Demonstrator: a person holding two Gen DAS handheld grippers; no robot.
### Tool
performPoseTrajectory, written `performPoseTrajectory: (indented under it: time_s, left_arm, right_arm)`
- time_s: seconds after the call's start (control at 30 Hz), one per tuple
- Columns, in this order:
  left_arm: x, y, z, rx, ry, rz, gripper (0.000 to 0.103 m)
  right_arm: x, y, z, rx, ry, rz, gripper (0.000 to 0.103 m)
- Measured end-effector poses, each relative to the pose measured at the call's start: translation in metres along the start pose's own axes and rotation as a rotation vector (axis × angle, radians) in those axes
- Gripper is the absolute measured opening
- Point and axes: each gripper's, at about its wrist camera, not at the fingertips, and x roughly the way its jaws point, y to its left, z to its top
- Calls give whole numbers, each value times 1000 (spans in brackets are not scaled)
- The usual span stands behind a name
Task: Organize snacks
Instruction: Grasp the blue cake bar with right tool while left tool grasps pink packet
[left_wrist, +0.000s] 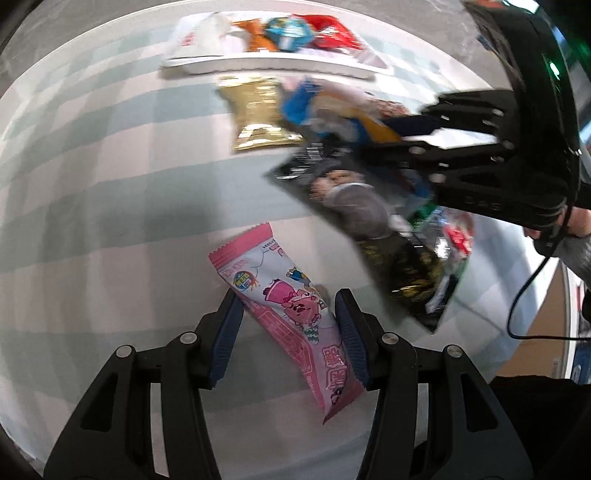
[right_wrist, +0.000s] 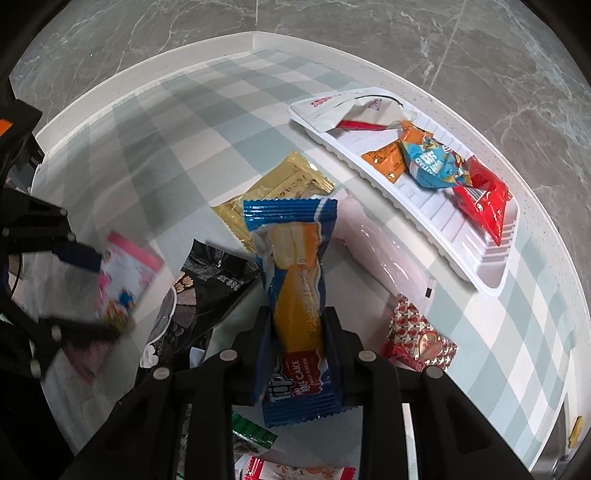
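Right gripper (right_wrist: 297, 332): clamped on the blue-and-orange roll cake packet (right_wrist: 295, 291), lifted above the pile.
Left gripper (left_wrist: 290, 325): pads astride the pink cartoon snack packet (left_wrist: 291, 317); contact hard to tell.
White tray (right_wrist: 476, 258): beyond on the checked tablecloth (right_wrist: 166, 122), holding orange, blue and red packets.
Around: gold packet (right_wrist: 280, 192), black packet (right_wrist: 210, 280), red starred wrapper (right_wrist: 413, 332).
Unclear: lower pile cut off.

Glossy foil gold packet (right_wrist: 275, 195), ribbed white plastic tray (right_wrist: 476, 236), matt checked cloth (right_wrist: 166, 122).
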Motion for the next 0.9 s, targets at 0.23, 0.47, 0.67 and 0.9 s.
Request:
performPoseTrajectory:
  time_s: [0.23, 0.47, 0.67, 0.9]
  left_arm:
    - [-11, 39, -4, -81, -3, 57, 50]
    - [-11, 40, -9, -75, -17, 77, 50]
    - [-11, 37, -13, -58, -30, 85, 50]
    - [-11, 31, -16, -32, -36, 76, 28]
  right_arm:
    - [1, -2, 1, 7, 3, 8, 30]
    - [3, -2, 4, 14, 6, 16, 30]
    - [4, -3, 4, 26, 8, 19, 30]
    - [3, -4, 3, 41, 6, 20, 30]
